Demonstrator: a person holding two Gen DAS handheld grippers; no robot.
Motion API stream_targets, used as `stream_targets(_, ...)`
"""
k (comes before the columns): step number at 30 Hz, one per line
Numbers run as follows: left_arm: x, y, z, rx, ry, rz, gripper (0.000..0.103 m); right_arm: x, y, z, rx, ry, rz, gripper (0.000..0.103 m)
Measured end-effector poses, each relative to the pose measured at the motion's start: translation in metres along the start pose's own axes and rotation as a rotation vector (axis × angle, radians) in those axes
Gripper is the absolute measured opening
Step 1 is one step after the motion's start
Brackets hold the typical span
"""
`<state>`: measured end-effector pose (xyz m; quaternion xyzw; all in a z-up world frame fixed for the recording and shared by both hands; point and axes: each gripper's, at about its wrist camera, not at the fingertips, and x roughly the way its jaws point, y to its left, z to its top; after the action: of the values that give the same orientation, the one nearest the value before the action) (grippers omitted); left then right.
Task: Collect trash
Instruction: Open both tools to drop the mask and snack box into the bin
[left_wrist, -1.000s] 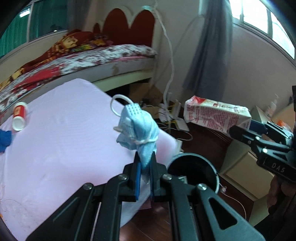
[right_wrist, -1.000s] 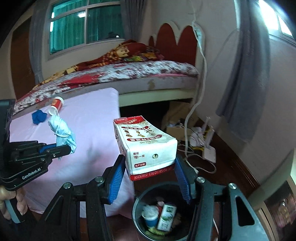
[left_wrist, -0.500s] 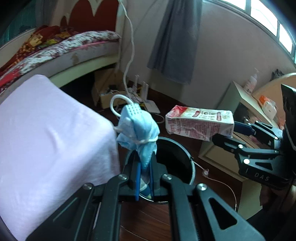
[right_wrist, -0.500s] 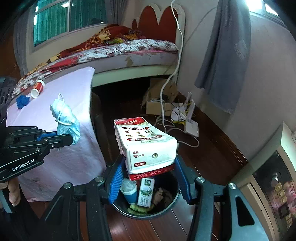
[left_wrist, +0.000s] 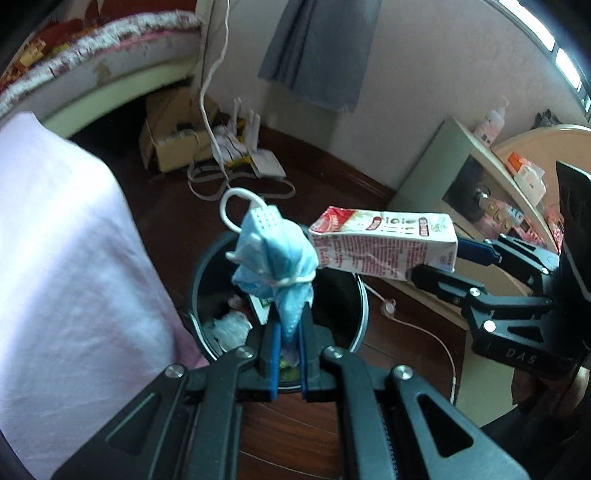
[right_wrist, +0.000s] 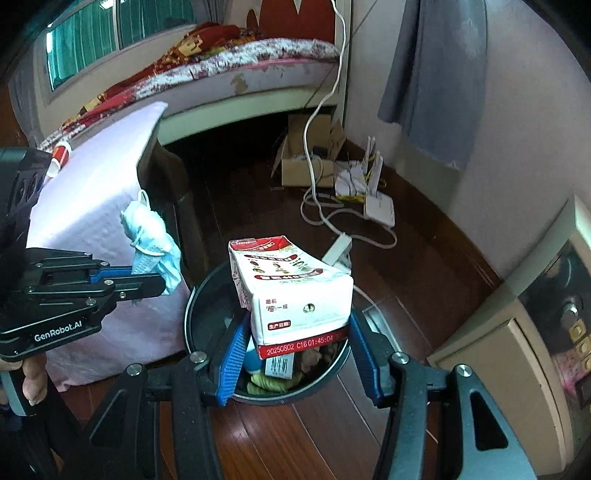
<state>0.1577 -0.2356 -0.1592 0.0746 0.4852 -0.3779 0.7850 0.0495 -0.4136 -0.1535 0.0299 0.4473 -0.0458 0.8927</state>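
A round black trash bin (right_wrist: 201, 302) is standing on the dark wooden floor (right_wrist: 295, 435), just beside the corner of the table draped in a pale pink cloth (right_wrist: 96, 206), which is lying to its left in both views. Inside the bin, cartons and crumpled scraps (right_wrist: 280, 369) are lying in a heap. The left gripper (left_wrist: 286, 354) is pinching a crumpled blue face mask (left_wrist: 275, 254) above the bin's left part, while the right gripper (right_wrist: 299, 354) is clamping a white-and-red milk carton (right_wrist: 291, 291) over the bin's opening, to the right of the mask. Behind the bin, a brown cardboard box (right_wrist: 306, 158) and a white router (right_wrist: 378, 205) are sitting on the floor near the wall.
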Motion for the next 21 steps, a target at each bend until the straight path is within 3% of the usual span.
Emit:
stream_targets(11,0.052,0.006,-0.012,-0.023,0.149,-0.083,0.011,0.042,-0.008,-0.013,-0.011,0.107,0.051,0.056)
stream_targets(12,0.056,0.009,-0.013,-0.040,0.157,-0.099,0.027,0.048,-0.009,-0.014,-0.008,0.125,0.073,0.057)
stream_targets(13,0.059,0.012,-0.015,-0.062,0.165,-0.096,0.044,0.055,-0.009,-0.016,-0.008,0.145,0.068,0.070)
stream_targets(14,0.060,0.015,-0.016,-0.084,0.163,-0.075,0.079,0.063,-0.010,-0.019,-0.012,0.171,0.028,0.084)
stream_targets(15,0.058,0.018,-0.019,-0.104,0.144,-0.050,0.095,0.069,-0.012,-0.022,-0.015,0.184,-0.012,0.103)
stream_targets(21,0.047,0.029,-0.031,-0.125,0.108,0.080,0.101,0.081,-0.038,-0.030,0.081,0.244,-0.065,0.103)
